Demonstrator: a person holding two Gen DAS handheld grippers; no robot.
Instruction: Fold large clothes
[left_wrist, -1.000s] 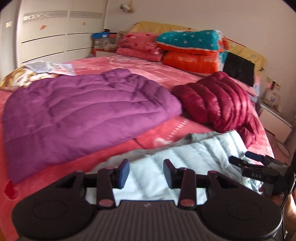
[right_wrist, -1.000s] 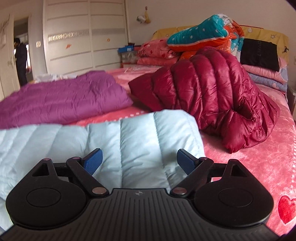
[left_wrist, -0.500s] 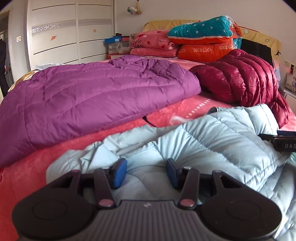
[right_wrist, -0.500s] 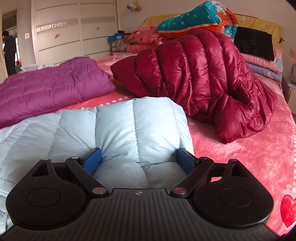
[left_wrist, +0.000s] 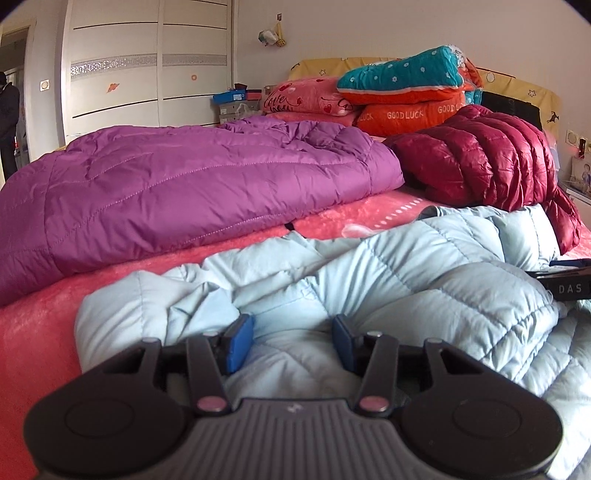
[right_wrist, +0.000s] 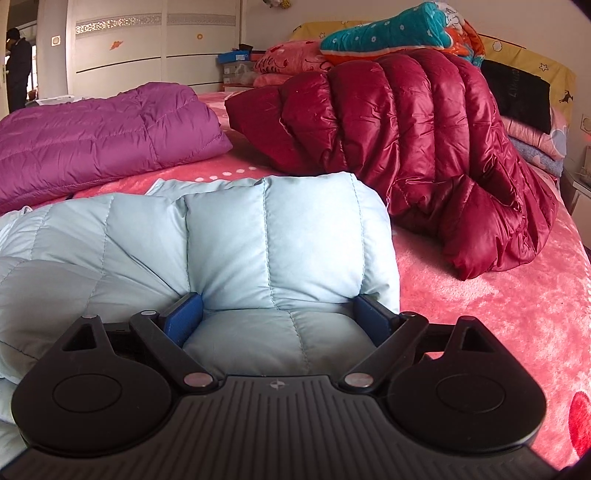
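Right wrist view | light blue puffy jacket (right_wrist: 229, 236) lies on pink bed (right_wrist: 498, 317) | right gripper (right_wrist: 277, 314) jaws spread wide around a puffy fold, left gripper (left_wrist: 291, 338) jaws half spread, just been opening, jacket between | soft, light, slippery; grab a thin edge.

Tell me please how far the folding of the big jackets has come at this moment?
Looks done: the purple jacket lies flat in a neat rectangle on the pink bed cover. In hand: the light blue jacket is crumpled; the left gripper and right gripper sit on it, jaws open with fabric between them, not yet pinched. Left: the dark red jacket is a loose heap.
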